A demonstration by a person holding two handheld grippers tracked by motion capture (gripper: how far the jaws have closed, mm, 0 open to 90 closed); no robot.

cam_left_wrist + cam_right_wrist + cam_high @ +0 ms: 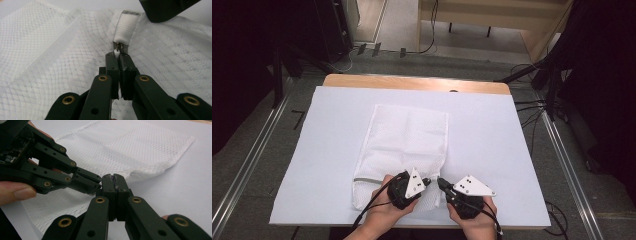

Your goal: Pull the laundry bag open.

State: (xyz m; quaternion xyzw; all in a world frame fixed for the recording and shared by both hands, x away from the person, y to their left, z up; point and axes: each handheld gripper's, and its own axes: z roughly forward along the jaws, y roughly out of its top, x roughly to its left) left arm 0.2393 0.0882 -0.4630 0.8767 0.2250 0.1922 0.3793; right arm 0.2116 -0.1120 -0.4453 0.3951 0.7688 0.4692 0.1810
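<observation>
The left gripper [117, 55] is seen pinching the small white zipper pull [116, 52] of a white mesh laundry bag [404, 145], just below a white fabric tab [125, 27] at the zipper's end. The right gripper [113, 178] is pressed together on the bag's corner fabric, tip to tip with the left. The step in hand is judged to be the gripping of the zipper; a steady draw of the pull along the near edge is called for next, with the corner held taut. The bag is laid flat on the white-covered bench [502, 150], wrinkled at its near end.
</observation>
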